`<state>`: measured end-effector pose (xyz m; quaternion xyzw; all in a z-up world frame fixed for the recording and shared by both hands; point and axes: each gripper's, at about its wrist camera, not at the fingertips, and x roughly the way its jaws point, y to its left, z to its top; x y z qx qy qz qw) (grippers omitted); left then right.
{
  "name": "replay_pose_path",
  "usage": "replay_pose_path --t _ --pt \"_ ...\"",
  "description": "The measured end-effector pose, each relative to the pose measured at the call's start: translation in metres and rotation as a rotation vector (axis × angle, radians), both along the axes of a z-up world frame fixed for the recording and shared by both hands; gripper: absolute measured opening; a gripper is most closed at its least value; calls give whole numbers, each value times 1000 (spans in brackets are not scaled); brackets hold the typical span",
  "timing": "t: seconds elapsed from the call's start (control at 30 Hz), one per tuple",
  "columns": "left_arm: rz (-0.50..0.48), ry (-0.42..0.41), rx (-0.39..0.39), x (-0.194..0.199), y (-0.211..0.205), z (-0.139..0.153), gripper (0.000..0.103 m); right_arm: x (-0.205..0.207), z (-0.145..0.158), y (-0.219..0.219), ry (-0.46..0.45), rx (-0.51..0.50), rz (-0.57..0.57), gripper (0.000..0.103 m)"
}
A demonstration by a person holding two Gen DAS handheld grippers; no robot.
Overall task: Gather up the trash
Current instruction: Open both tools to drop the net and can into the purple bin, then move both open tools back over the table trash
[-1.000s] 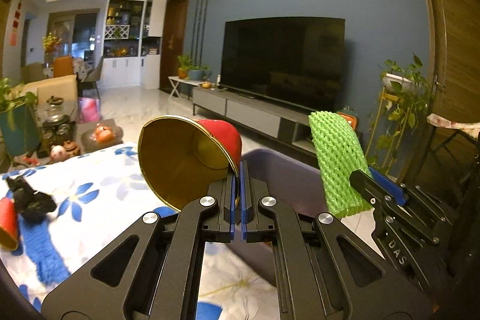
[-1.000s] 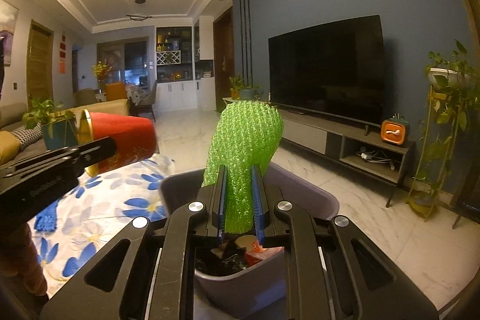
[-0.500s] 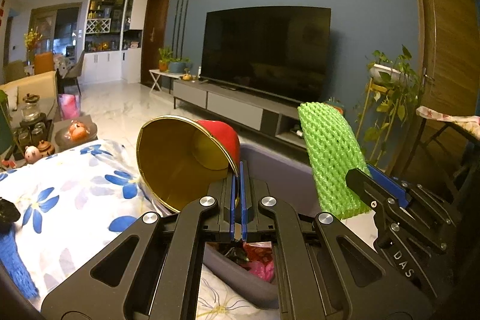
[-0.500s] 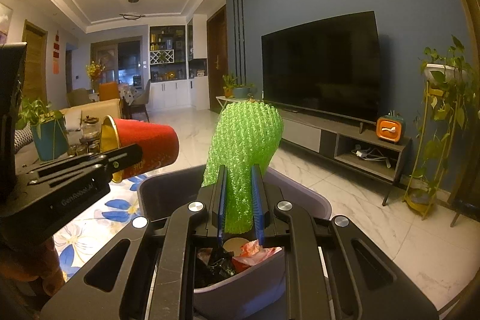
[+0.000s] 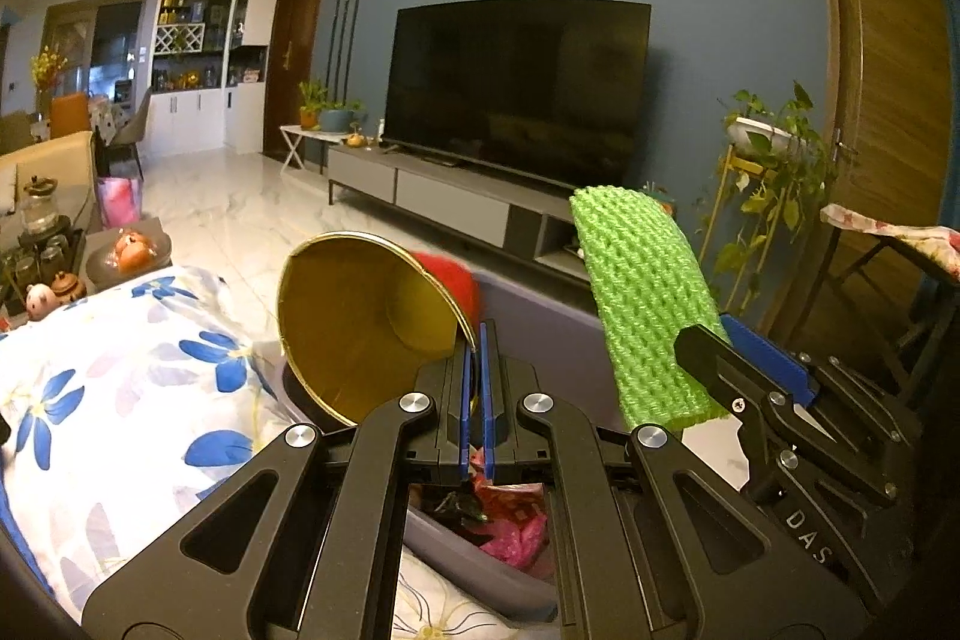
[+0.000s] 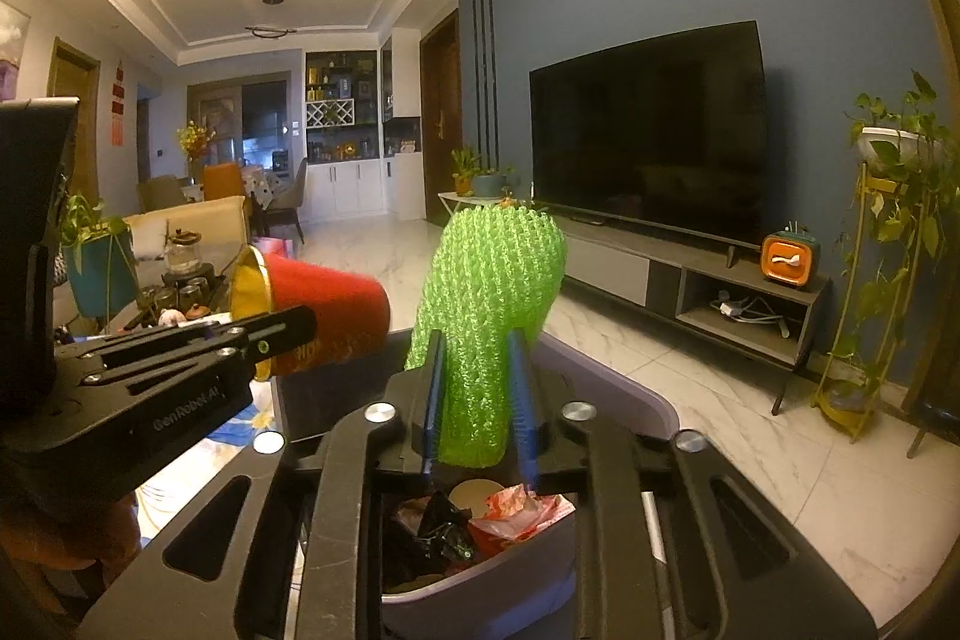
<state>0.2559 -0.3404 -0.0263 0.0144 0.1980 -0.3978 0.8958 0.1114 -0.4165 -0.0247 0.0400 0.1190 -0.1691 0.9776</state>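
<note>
My left gripper (image 5: 475, 340) is shut on the rim of a red paper cup (image 5: 366, 322) with a gold inside, held on its side over the grey trash bin (image 5: 540, 304). The cup also shows in the right wrist view (image 6: 324, 307), with the left gripper (image 6: 300, 325) below it. My right gripper (image 6: 477, 340) is shut on a green foam net sleeve (image 6: 489, 322), held upright above the bin (image 6: 618, 394). The sleeve shows at the right of the left wrist view (image 5: 645, 304). The bin holds pink, red and black wrappers (image 6: 480, 520).
The bin stands at the edge of a table with a white cloth with blue flowers (image 5: 120, 400). Beyond are marble floor, a TV (image 6: 648, 130) on a low cabinet, a plant stand (image 6: 882, 280) at the right and a tea tray (image 5: 42, 244) at the left.
Both grippers have moved farther over the bin with their loads; more of the bin's inside shows below. Both stay shut on what they hold.
</note>
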Motion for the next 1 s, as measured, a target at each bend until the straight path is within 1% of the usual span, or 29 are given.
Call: replay_pose_path --t 0.03,0.1,0.17,0.23,0.27,0.3,0.33,0.37,0.43,0.5,0.63,0.7,0.73,0.87,0.93,1.0 --pt "-5 2 -1 1 -1 -1 3 0 0 1 -3 0 2 26" --pt "-9 1 2 2 0 -3 3 1 -1 -1 -1 1 -2 30" --pt "-3 3 4 3 1 -4 8 1 -2 -4 2 8 -4 32" --pt "4 10 -5 4 5 -6 19 1 -3 -6 0 15 -6 37" --pt "12 4 -7 3 7 -6 22 0 -3 -7 1 16 -9 39" --pt "19 -1 -7 3 8 -6 29 0 -3 -7 1 14 -13 39" --pt "32 -5 -6 2 11 -5 37 -1 -3 -7 -1 15 -15 39" --pt "46 -4 -11 1 15 -5 42 -2 -3 -7 -1 17 -16 40" --pt "79 -5 -33 -1 24 -3 57 -4 -2 -7 -5 20 -17 44" --pt "112 -7 -45 -5 34 -1 63 -7 -2 -6 -14 26 -21 50" --pt "205 -20 -49 -17 61 3 77 -12 -2 -1 -23 43 -21 58" --pt "243 -28 -48 -24 74 4 80 -15 -2 3 -27 54 -19 65" --pt "273 -37 -44 -28 82 5 82 -17 -2 5 -30 59 -15 66" --pt "369 -58 -17 -40 113 10 84 -21 -1 15 -35 68 3 73" --pt "426 -64 1 -45 128 12 85 -23 0 20 -37 71 8 74" --pt "471 -64 9 -49 141 13 86 -24 2 27 -41 78 16 80"
